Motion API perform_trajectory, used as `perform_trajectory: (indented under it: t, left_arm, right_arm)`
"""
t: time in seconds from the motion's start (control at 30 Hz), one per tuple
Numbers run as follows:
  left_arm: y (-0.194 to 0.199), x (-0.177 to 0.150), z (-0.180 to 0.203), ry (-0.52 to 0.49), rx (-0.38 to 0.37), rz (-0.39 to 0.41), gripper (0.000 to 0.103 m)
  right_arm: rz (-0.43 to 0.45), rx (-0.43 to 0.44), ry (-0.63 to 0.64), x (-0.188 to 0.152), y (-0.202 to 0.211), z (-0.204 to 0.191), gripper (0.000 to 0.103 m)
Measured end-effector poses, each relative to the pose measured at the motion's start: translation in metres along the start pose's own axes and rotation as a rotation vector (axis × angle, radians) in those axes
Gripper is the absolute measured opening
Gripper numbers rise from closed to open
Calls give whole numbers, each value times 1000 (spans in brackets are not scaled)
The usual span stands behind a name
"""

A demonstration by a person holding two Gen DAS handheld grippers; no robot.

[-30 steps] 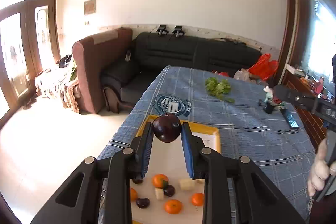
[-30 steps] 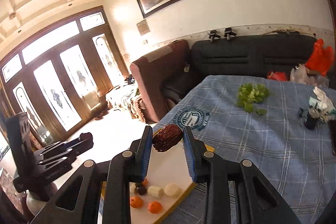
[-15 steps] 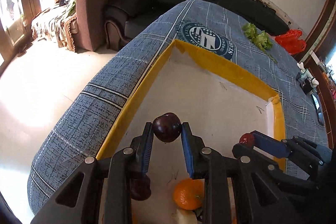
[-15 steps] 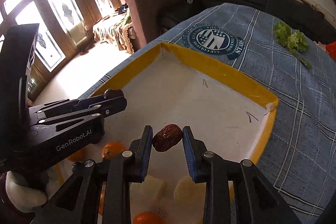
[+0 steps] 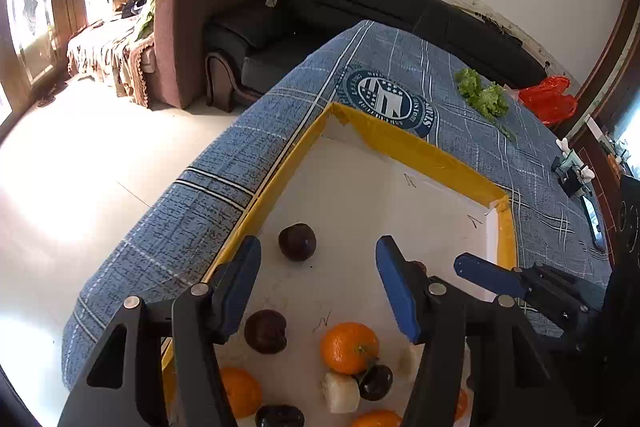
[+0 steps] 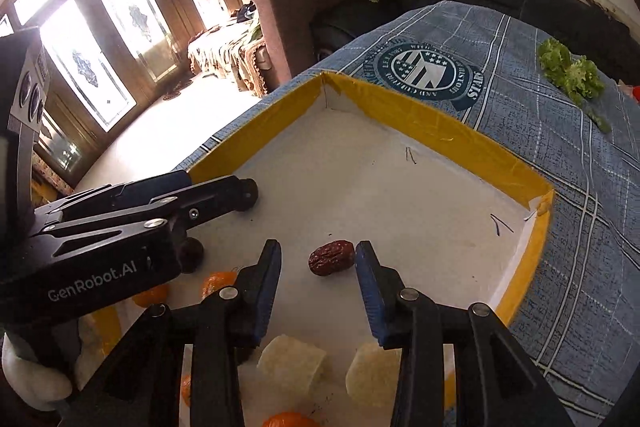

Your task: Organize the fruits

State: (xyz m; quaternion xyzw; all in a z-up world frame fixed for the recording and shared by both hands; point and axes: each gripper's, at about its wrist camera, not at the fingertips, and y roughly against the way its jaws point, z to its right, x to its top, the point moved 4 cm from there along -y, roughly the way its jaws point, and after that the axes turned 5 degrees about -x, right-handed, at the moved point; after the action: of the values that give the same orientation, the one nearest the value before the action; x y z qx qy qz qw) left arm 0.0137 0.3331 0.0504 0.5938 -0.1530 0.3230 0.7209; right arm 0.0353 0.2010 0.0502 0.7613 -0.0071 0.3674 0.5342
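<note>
Your left gripper (image 5: 318, 259) is opening; the dark plum (image 5: 297, 241) lies free on the tray (image 5: 404, 147) floor, just ahead, nearer the left finger. Your right gripper (image 6: 316, 261) is also opening; the red date (image 6: 331, 263) lies between its fingertips, long axis crosswise, unclamped. Each fruit sits directly ahead of its own gripper.

Both wrist views look steeply down, close over the tray (image 5: 420, 151).
</note>
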Motion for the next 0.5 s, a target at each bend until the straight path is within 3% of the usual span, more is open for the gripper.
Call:
perform_trajectory:
  t: [0.13, 0.2, 0.4, 0.5]
  left_arm:
    - [44, -7, 14, -12, 55, 95, 84]
    - [67, -11, 24, -2, 149, 145, 93]
    - [111, -31, 73, -40, 164, 253, 94]
    - [127, -46, 98, -66, 248, 336, 94]
  right_arm:
    - [81, -14, -17, -9, 40, 10, 50]
    - [117, -26, -40, -19, 61, 19, 55]
    - [190, -49, -155, -60, 119, 59, 63]
    - [231, -94, -205, -79, 142, 78, 65]
